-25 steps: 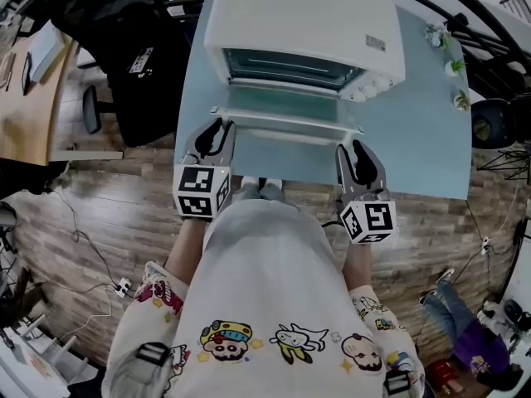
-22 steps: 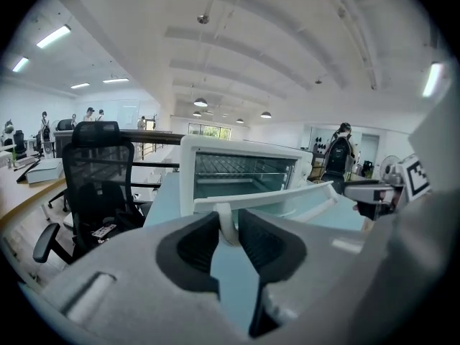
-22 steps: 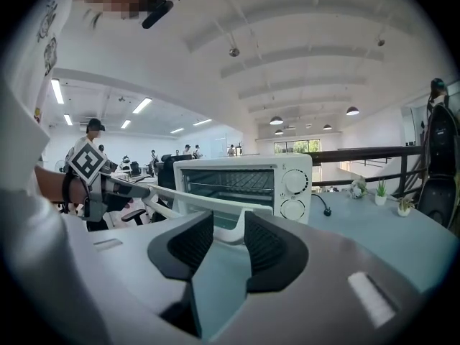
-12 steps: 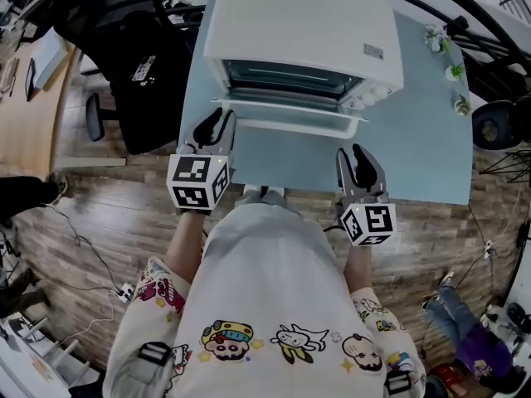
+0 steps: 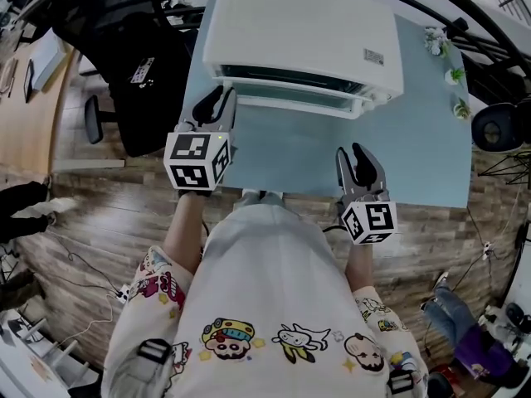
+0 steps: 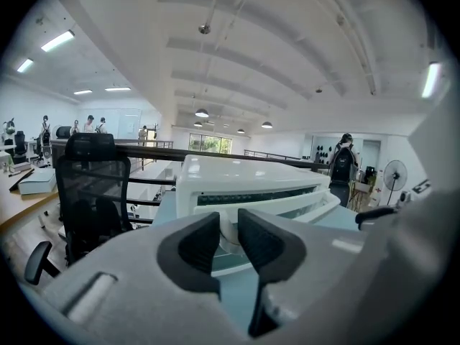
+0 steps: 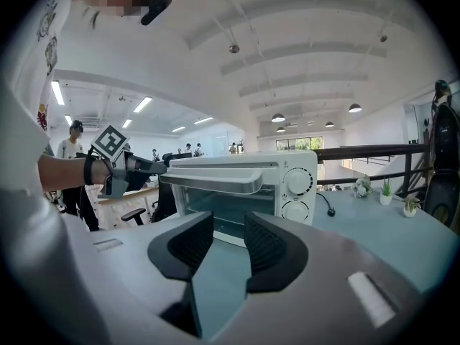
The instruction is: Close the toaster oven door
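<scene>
Blue table (image 5: 406, 139), toaster oven door (image 5: 290, 98) ajar

Right gripper (image 7: 228, 225): fingers (image 7: 190, 246) apart, nothing between them. Ahead on the bench (image 7: 374, 228) stands a white oven (image 7: 287, 162), its door (image 7: 215, 183) partly open, with two knobs (image 7: 297, 182) beside the door. Left gripper (image 7: 159, 168) is at the door's left end.

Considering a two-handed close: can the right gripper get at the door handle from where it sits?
Probably yes. The right gripper, jaws open and empty, faces the oven across bare table; nothing stands between. The left gripper holds only the door handle's left end.
</scene>
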Motion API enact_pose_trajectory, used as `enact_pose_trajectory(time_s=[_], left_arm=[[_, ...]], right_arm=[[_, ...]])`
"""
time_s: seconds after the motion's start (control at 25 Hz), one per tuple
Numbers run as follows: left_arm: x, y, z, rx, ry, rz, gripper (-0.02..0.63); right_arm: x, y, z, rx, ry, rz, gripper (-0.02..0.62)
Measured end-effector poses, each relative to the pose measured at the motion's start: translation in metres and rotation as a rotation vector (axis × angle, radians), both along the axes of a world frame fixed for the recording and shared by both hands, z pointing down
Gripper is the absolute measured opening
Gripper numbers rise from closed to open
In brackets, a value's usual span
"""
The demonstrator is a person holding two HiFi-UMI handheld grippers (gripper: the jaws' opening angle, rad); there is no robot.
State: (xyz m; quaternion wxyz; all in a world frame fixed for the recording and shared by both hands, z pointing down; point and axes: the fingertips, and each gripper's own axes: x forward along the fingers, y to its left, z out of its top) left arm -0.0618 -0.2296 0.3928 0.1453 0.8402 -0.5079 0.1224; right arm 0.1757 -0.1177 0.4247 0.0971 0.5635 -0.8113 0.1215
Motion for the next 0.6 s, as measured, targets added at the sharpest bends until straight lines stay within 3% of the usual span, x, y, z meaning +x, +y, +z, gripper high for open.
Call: enact_pose_trajectory(time_s=[0.6], left_arm=[[0.004,-0.024,-0.007,0.035,-0.008,0.003,0.074]], right_arm=[[0.006,-0.013,0.003,-0.005,-0.001,0.023,0.132]])
